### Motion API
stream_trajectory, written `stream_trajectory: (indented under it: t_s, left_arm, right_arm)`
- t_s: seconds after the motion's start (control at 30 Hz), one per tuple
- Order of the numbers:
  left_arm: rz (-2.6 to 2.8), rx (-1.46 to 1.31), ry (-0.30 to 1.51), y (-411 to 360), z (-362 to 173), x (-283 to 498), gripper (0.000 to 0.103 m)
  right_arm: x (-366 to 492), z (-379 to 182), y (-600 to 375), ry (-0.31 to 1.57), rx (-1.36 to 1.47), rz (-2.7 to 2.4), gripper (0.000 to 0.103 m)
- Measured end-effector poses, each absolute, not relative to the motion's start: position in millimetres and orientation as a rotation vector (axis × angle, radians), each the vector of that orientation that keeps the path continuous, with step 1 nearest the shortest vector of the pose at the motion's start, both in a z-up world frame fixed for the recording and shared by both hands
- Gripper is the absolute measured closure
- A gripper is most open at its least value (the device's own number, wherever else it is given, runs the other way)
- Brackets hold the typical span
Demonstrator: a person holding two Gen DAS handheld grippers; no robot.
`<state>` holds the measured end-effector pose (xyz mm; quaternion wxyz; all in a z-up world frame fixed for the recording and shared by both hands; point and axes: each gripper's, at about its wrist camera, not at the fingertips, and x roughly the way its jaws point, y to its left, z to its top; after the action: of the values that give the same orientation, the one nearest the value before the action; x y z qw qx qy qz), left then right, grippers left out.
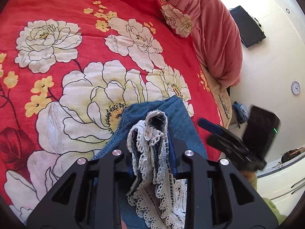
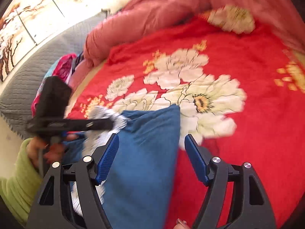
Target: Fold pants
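The blue denim pants (image 1: 175, 112) with white lace trim (image 1: 152, 152) lie on the red flowered bedspread (image 1: 76, 38). My left gripper (image 1: 152, 152) is shut on the bunched lace hem of the pants and holds it up. In the right wrist view the pants (image 2: 144, 152) run up between the blue pads (image 2: 108, 156) of my right gripper (image 2: 151, 143), which is open and empty above them. The left gripper (image 2: 112, 123) shows there at the left, blurred, with lace in it. The right gripper (image 1: 213, 129) shows blurred at the right in the left wrist view.
A rolled pink quilt (image 1: 209, 28) lies along the far edge of the bed and also shows in the right wrist view (image 2: 152, 15). A grey padded headboard (image 2: 38, 61) and bright bags (image 2: 64, 66) are at the left. A white wall with a clock (image 1: 295, 87) is beyond the bed.
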<state>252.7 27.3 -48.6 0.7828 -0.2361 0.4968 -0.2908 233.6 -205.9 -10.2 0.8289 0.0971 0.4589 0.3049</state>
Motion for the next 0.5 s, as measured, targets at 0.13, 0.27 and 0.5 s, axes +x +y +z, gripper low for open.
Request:
stream_trajectory:
  t_s: [0.13,0.27,0.5]
  left_arm:
    - [-0.644,-0.510,1.032,27.7,-36.0,244.3,0.090]
    - [-0.604,-0.469,1.010,28.9,-27.5,231.4,0.090]
    - [-0.464,-0.395,1.067,33.7,-50.1,236.3,0.085]
  right_arm:
    - [272.6,-42.3,-195.7,1.067,0.229,0.636,0.051]
    - [273.2,-40.7,-201.4,1.030,0.310,0.737,0.092]
    - [271.6,-38.8,-170.3,0.994,0.037,0.634,0.086]
